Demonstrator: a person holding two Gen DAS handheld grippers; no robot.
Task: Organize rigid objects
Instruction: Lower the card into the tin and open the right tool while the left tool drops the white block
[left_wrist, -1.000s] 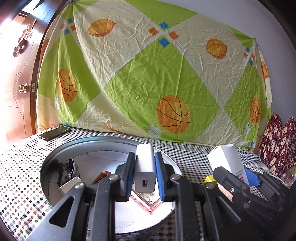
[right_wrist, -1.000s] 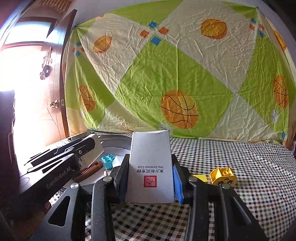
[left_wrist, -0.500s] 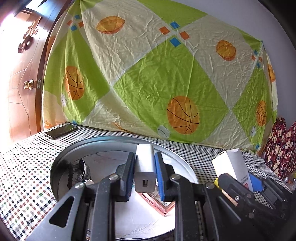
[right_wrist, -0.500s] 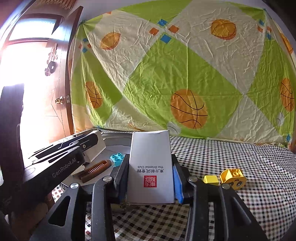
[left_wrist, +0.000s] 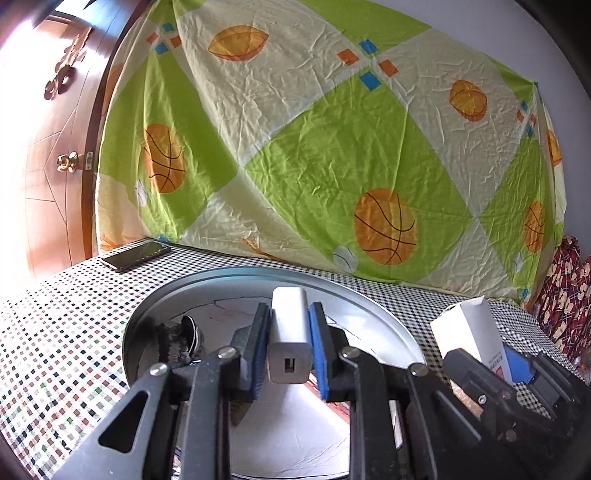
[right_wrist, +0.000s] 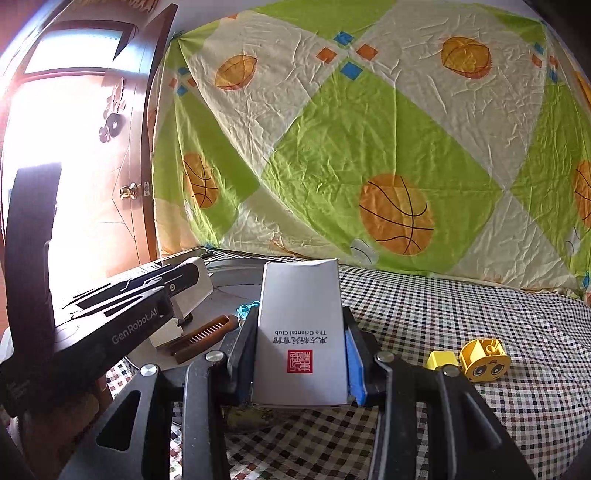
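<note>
Item 1: our left gripper (left_wrist: 290, 354) clamps the charger (left_wrist: 289, 345), long axis forward, over the tray (left_wrist: 384, 321); right gripper (right_wrist: 301, 354) clamps the box (right_wrist: 301, 332) beside it

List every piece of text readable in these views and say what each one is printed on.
"The Oriental Club": on the white box clamped in the right gripper, printed upside down in this view.
"GenRobot.AI": on the side of the left gripper, seen from the right wrist.
Chinese characters above "The Oriental Club" and a red seal stamp on the same box: too small to read.
Red print on the box's side in the left wrist view: blurred, unreadable.
</note>
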